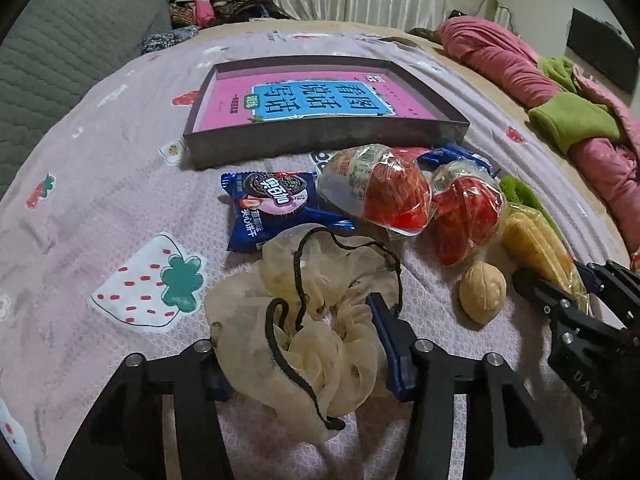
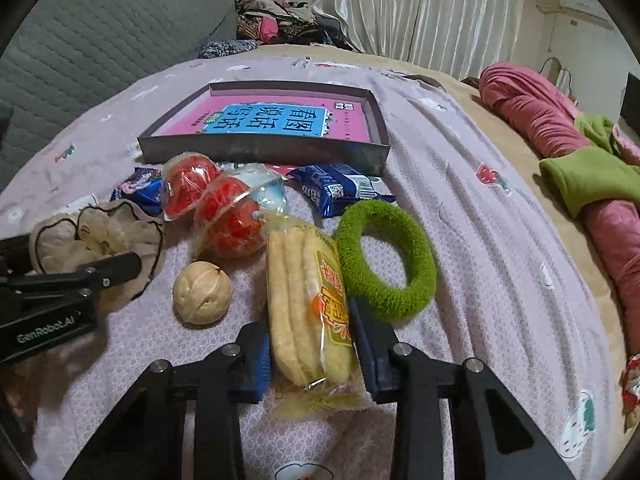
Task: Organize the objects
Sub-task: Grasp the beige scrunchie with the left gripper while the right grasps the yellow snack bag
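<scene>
My left gripper (image 1: 300, 356) is shut on a beige mesh drawstring pouch (image 1: 304, 320), which also shows in the right wrist view (image 2: 96, 240). My right gripper (image 2: 312, 344) is shut on a yellow pack of rice crackers (image 2: 308, 300), seen at the right in the left wrist view (image 1: 536, 244). A walnut (image 2: 202, 298) lies between the two grippers. Two red wrapped snacks (image 2: 230, 216) and two blue Oreo packs (image 1: 272, 208) (image 2: 336, 192) lie in front of a shallow dark box (image 2: 260, 148) holding a pink book. A green fuzzy ring (image 2: 386, 256) lies right of the crackers.
Everything lies on a bed with a pink strawberry-print sheet (image 2: 500, 260). A pink and green quilt (image 2: 580, 160) is bunched along the right side. A grey headboard (image 1: 68, 52) and a pile of clothes (image 2: 276, 20) are at the back.
</scene>
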The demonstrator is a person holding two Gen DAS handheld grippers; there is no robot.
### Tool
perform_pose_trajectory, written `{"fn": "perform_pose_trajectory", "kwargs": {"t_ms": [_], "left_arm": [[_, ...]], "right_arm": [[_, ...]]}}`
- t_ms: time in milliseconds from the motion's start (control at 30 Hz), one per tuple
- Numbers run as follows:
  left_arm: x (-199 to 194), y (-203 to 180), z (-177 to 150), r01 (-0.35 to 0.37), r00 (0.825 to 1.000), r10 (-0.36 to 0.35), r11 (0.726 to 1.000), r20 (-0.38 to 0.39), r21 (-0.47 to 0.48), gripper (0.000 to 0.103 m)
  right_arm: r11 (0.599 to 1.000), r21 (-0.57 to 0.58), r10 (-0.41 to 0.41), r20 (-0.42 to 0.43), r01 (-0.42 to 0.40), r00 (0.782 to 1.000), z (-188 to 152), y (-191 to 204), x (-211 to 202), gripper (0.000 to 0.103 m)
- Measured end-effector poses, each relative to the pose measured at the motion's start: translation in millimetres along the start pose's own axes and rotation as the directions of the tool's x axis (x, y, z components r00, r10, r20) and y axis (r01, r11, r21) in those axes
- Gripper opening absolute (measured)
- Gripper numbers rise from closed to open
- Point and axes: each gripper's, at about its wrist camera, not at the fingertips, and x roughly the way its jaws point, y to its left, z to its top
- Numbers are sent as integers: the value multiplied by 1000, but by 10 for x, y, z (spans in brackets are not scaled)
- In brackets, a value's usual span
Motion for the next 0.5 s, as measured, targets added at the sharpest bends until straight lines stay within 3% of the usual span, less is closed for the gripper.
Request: {"fn": "perform_pose_trajectory", "kwargs": {"t_ms": [67, 133, 500], "left_arm": [[-7, 9, -6, 17, 1000, -17, 1000, 2, -12, 36], [-29, 26, -11, 25, 1000, -24, 999, 9, -24, 27], [-147, 50, -22, 68, 998, -67, 996, 19, -63, 21]], "right_arm": [[999, 19, 30, -6, -30, 1000, -13, -53, 0, 34], [998, 36, 56, -5, -56, 998, -18, -95, -17, 33], [977, 94, 192, 16, -192, 981, 19, -171, -175, 32]]}}
